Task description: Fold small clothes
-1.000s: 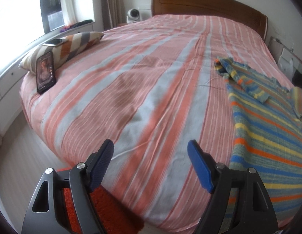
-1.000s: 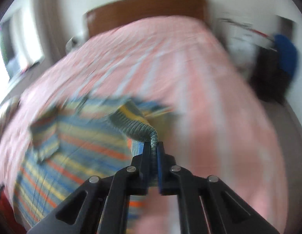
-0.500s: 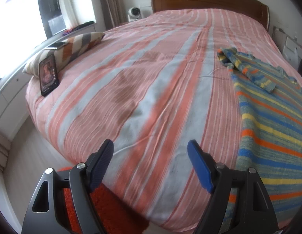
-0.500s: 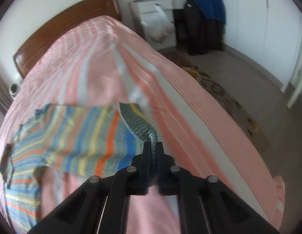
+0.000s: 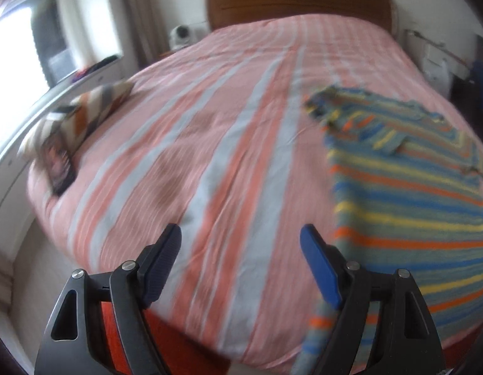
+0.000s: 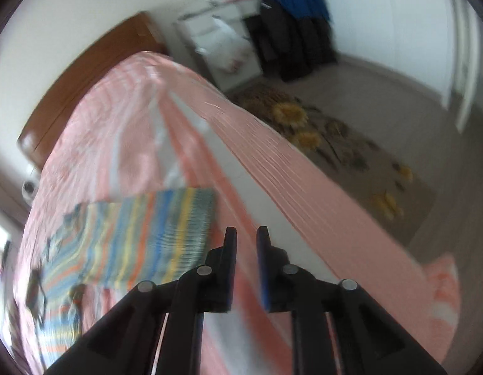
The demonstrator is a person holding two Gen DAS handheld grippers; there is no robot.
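One striped sweater (image 5: 406, 193) lies flat on the bed (image 5: 210, 143), near its right edge; 1 sleeve folded across it. Left tongs (image 5: 241, 243) wide apart, nothing betw. them. Right tongs (image 6: 246, 234) just been opening, a narrow gap, nothing in it, beside sweater's hem. 1 pillow (image 5: 85, 109), 1 phone (image 5: 58, 168) at far left.

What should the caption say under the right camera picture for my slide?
Right hand-held gripper, just opening with nothing between its fingers, beside the striped sweater on the pink bed.
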